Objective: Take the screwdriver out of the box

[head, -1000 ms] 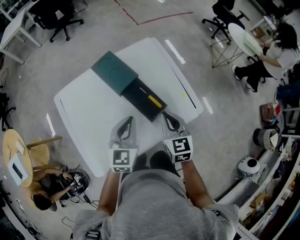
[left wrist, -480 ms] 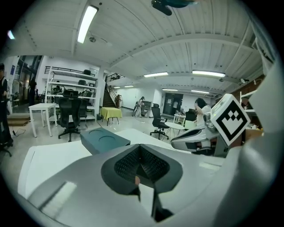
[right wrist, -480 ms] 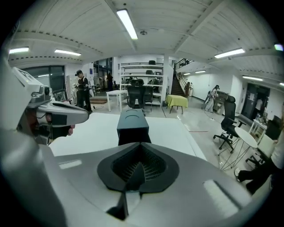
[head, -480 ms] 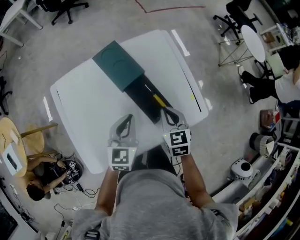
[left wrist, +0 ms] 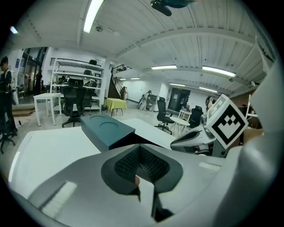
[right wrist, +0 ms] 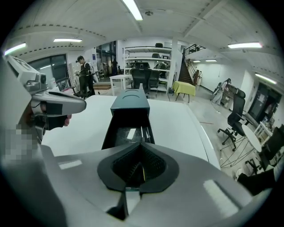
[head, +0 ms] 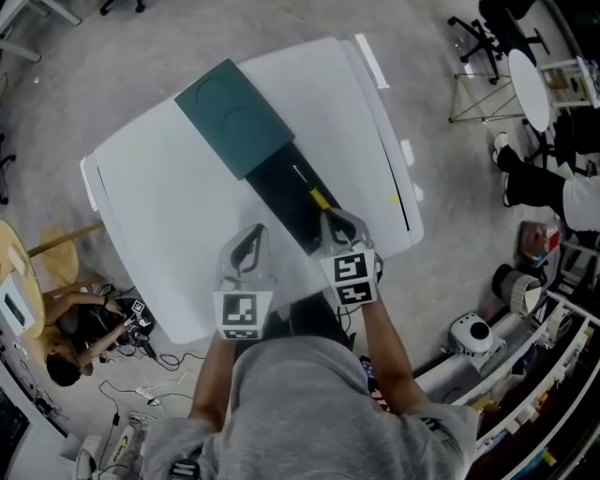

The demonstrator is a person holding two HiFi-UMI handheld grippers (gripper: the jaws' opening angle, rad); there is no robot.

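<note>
White table (head: 169, 206) fills the middle of the head view, set askew on a grey floor (head: 112, 84), with chairs (head: 492, 28) and a round table (head: 530, 89) at the upper right and a person (head: 75, 328) sitting at the lower left.

On the table lies a dark box (head: 281, 192), running from upper left to lower right. Its teal lid (head: 234, 117) is slid toward the upper left, so the black tray is bare at the lower-right end. The screwdriver (head: 319, 197) lies inside that open tray, along its right wall, yellow handle nearest the person and the thin shaft pointing toward the lid.

The right gripper (head: 328, 217) is at the tray's lower-right end, tips just beside the yellow handle – whether they touch it cannot be told. Its own view looks straight down the open tray at the shaft (right wrist: 143, 131); the jaws (right wrist: 141, 144) are pressed together with nothing between them.

The left gripper (head: 257, 231) is over bare table just left of the tray's near end, apart from the box. In its own view the jaws (left wrist: 141, 147) also meet, empty – the lid (left wrist: 108, 131) sits beyond them at centre left.
</note>
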